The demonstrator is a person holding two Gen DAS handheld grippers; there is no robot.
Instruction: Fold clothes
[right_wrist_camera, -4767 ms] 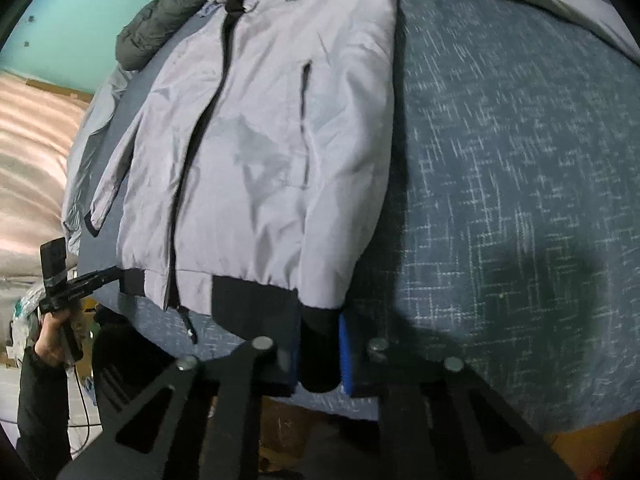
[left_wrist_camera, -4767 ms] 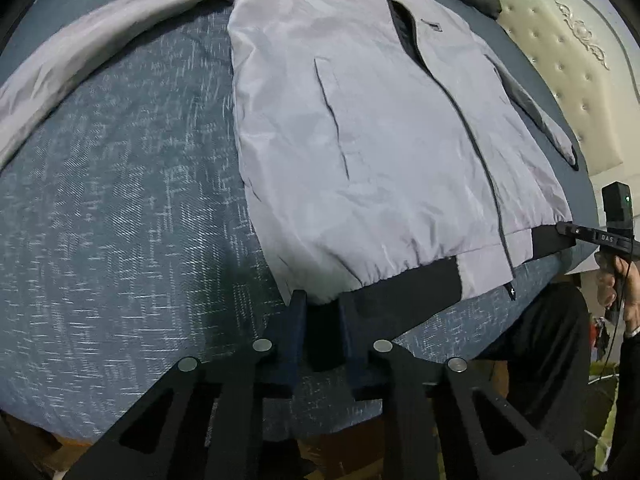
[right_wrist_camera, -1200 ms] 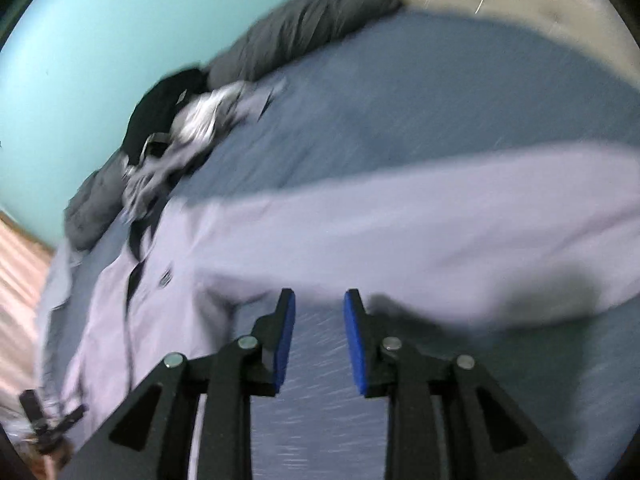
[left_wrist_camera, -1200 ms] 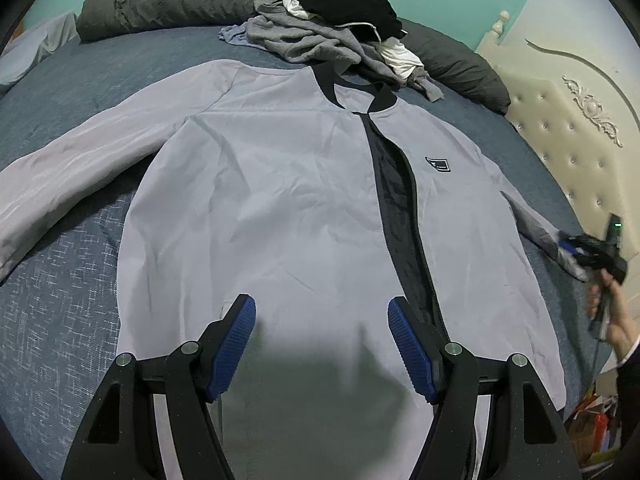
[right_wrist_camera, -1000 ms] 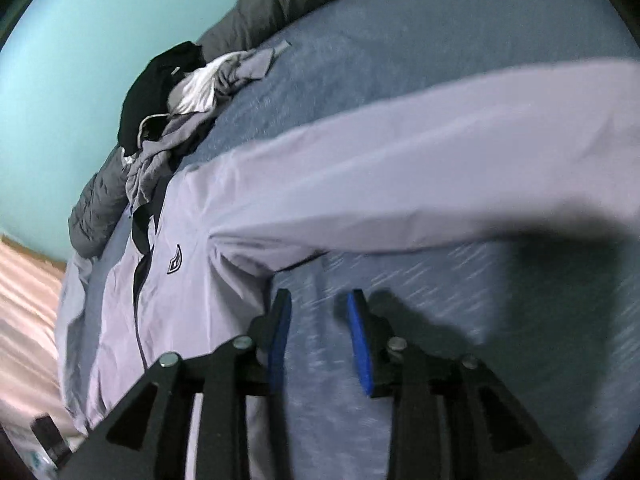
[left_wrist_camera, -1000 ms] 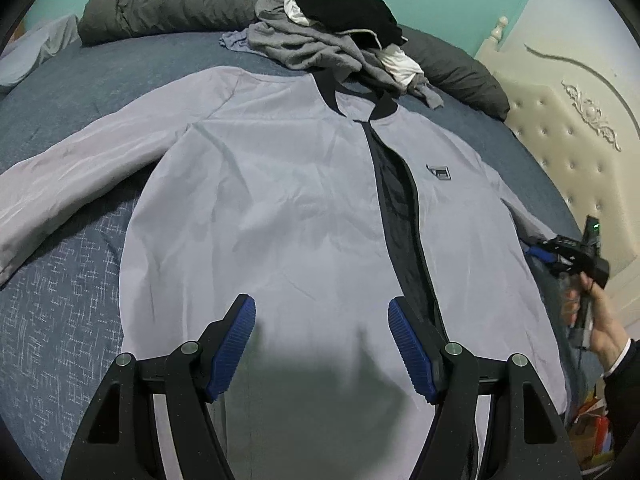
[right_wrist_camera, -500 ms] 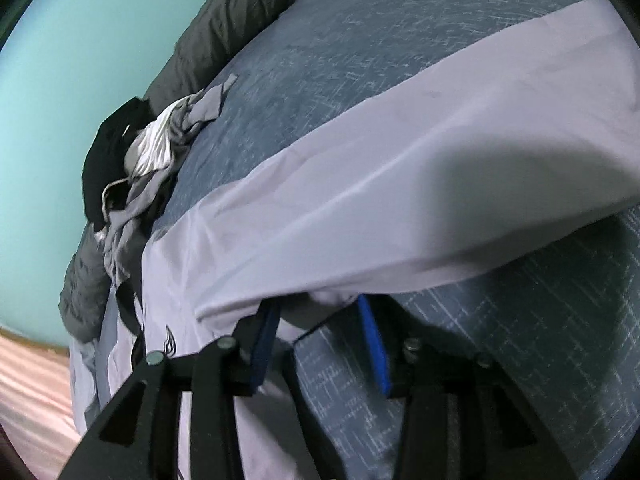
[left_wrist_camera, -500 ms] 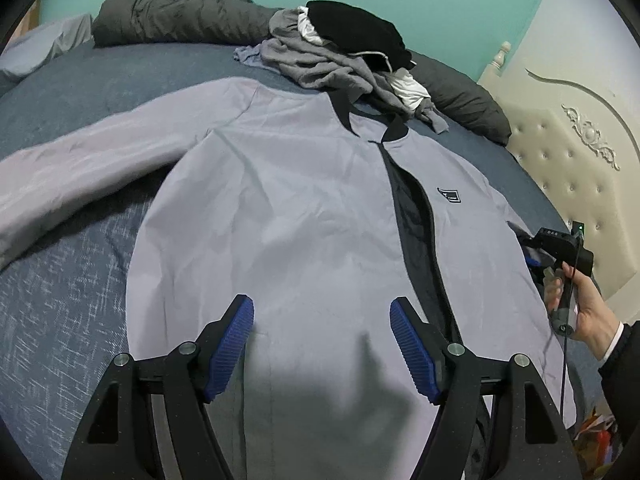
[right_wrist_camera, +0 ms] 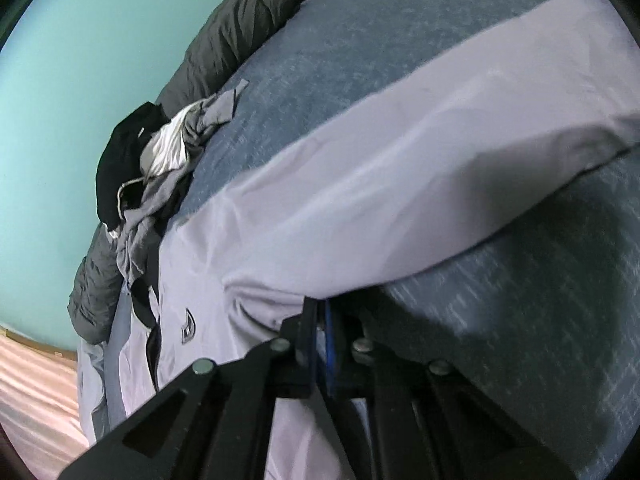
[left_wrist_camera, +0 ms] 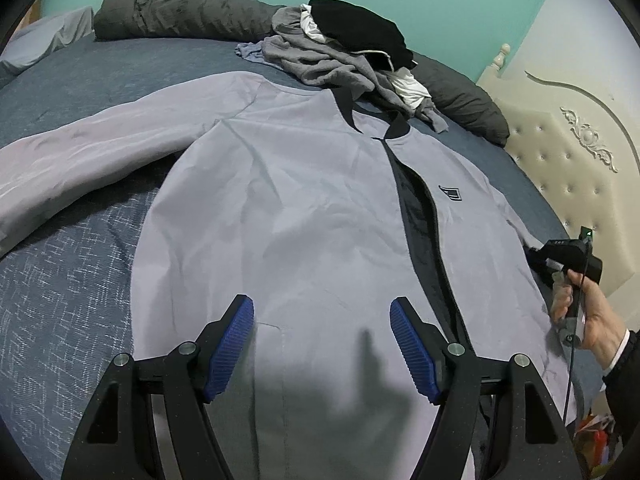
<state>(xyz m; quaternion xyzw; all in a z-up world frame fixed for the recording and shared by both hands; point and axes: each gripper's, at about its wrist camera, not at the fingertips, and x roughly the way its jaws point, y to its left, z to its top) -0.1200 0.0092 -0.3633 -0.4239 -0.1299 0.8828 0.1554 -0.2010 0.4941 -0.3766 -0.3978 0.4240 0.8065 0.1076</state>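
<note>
1. My left gripper (left_wrist_camera: 322, 344) hangs over the lower front of the grey jacket (left_wrist_camera: 304, 216), blue pads spread wide, nothing pinched between them.
2. My right gripper (right_wrist_camera: 320, 320) has snapped together on the jacket fabric right where the sleeve (right_wrist_camera: 420, 152) meets the body.
3. The jacket lies flat and face up on the blue bed (left_wrist_camera: 60, 280), zip partly open, both sleeves stretched outward.
4. A heap of clothes (left_wrist_camera: 344, 48) sits just past the collar, near a dark grey duvet (left_wrist_camera: 172, 12).
</note>
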